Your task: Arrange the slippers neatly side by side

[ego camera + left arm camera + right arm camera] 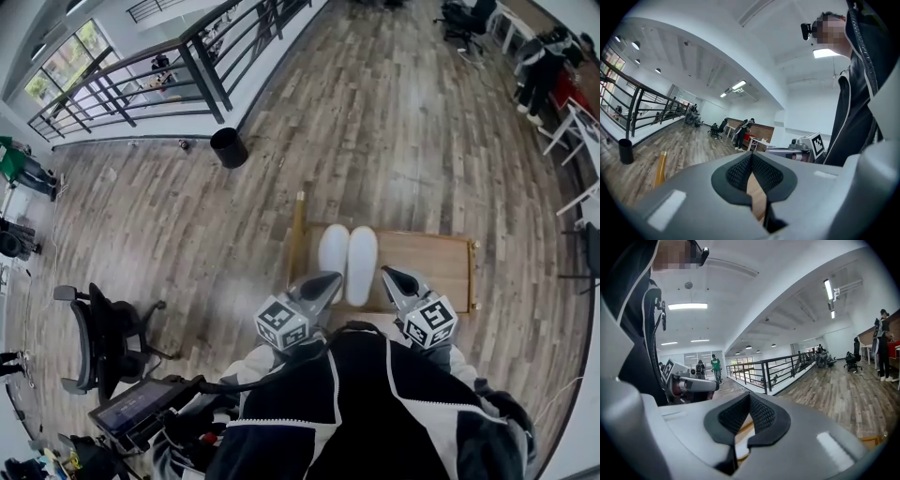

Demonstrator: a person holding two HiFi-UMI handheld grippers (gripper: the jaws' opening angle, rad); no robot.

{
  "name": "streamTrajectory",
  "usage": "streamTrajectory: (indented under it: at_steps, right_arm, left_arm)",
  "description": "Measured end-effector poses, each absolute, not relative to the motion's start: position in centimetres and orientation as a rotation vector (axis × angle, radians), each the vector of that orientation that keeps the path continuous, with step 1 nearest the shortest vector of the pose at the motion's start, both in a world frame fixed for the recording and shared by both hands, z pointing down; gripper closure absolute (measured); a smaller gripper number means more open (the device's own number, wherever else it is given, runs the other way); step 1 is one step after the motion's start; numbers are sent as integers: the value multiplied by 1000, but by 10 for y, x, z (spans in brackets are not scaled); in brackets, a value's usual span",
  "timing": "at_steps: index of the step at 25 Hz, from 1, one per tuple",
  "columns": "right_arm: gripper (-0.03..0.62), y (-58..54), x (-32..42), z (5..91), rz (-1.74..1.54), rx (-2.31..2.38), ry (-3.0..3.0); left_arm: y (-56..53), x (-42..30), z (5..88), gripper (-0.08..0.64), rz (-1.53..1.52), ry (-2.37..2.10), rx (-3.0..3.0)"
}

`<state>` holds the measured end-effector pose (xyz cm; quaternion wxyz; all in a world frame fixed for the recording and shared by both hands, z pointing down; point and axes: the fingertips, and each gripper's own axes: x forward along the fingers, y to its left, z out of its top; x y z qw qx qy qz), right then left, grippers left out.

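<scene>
On low wooden tabletop [431,267], seeing white slippers [348,261] lying as a pair, side by side, long edges touching, toes pointing away from the person, sitting toward the tabletop's left end. Holding left tongs [330,279] just at the heel of the left slipper and right tongs [387,274] just beside the heel of the right one; head view overlapping left tip with heel, so not telling contact. Reading both tongs as clenched and carrying nothing: mesh pads [738,171] meeting in left gripper view, pads [733,417] meeting likewise in right gripper view, only bare wood showing through the slit below. Spotting one container, a black bin [228,147], standing upright on the plank floor [375,112] beside the dark railing [159,75], well apart from the tabletop; not making out anything inside it. Noting office chair [103,337] and a dark screen [141,408] at lower left.
</scene>
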<state>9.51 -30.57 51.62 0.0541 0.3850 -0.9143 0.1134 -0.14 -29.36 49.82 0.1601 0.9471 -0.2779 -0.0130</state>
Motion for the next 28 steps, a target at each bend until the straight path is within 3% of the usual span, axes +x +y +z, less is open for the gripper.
streamTrajectory:
  at_steps: [28]
  right_arm:
    - [592, -314, 78, 521, 322, 1112, -2772]
  left_arm:
    - [-297, -12, 498, 541, -33, -815, 2702]
